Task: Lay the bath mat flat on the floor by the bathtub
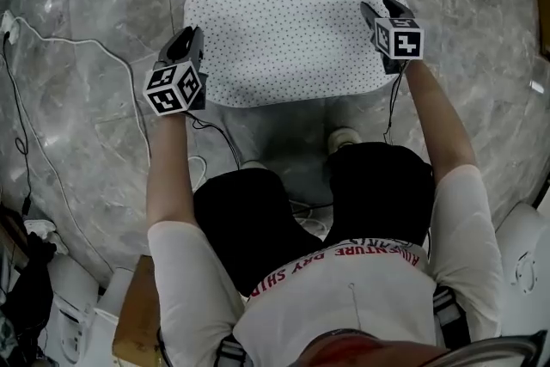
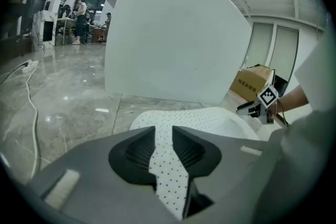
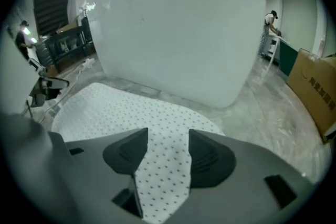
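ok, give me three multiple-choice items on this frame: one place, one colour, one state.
1. Where is the bath mat relative to the bathtub?
A. inside it
B. on the floor in front of it
C. draped over its rim

2. What colour is the mat?
A. white with dark dots
B. plain grey
C. blue stripes

3. What state is the mat in?
A. rolled up
B. folded in half
C. spread flat

Answers:
1 B: the head view shows it on the marble floor just in front of the tub's wall.
2 A: the dots show in all three views.
3 C: it lies open, with the left tongs and the right tongs at its left and right edges.
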`<state>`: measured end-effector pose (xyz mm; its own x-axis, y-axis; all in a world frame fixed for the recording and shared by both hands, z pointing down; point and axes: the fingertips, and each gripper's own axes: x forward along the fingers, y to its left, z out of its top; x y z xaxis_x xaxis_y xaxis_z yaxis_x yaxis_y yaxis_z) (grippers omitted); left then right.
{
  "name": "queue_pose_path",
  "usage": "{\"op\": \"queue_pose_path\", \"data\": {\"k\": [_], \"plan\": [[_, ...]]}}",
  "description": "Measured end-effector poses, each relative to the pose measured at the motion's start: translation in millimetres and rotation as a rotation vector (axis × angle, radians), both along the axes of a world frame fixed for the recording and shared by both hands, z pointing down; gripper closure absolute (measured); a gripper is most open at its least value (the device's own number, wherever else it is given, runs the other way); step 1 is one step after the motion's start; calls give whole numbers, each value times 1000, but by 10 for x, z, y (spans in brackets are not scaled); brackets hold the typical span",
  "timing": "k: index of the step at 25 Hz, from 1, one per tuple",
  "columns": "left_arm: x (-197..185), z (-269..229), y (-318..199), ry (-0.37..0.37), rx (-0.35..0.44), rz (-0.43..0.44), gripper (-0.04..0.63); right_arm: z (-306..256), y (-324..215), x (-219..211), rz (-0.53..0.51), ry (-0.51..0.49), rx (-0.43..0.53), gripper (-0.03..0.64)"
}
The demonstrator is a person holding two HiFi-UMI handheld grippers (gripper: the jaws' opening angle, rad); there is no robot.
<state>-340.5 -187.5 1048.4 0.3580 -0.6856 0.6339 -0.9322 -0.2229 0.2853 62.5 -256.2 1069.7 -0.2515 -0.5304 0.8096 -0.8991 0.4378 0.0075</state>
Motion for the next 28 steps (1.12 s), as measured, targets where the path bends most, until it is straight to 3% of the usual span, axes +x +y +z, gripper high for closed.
{"op": "queue_pose_path", "data": {"k": [2,7,12,14,16,19,25,28], "plan": [[-80,79,-4,-30,-28,-2,402,-102,-12,-351,-46,-60,12,382],[-196,225,-57,-68,-37,-4,318,-283,-26,-1035,-99,-188,20,383],[-316,609,98,-126,-108,48,318,-368,95,-1355,-146,-201,29,438],[-352,709,135,-114,-132,39,319,-369,116,-1370,-145,-176,41,526],[-339,778,154,-96,-152,45,322,-347,137,-1351,-141,-150,45,554],[-322,840,172,-99,-166,50,388,-306,190,-1298,-135,-120,29,594],[-330,817,166,-136,-155,55,439,-289,233,-1262,-137,-126,5,606],[-252,731,174,-207,-114,105,482,-285,254,-1259,-132,-134,-1,606]]}}
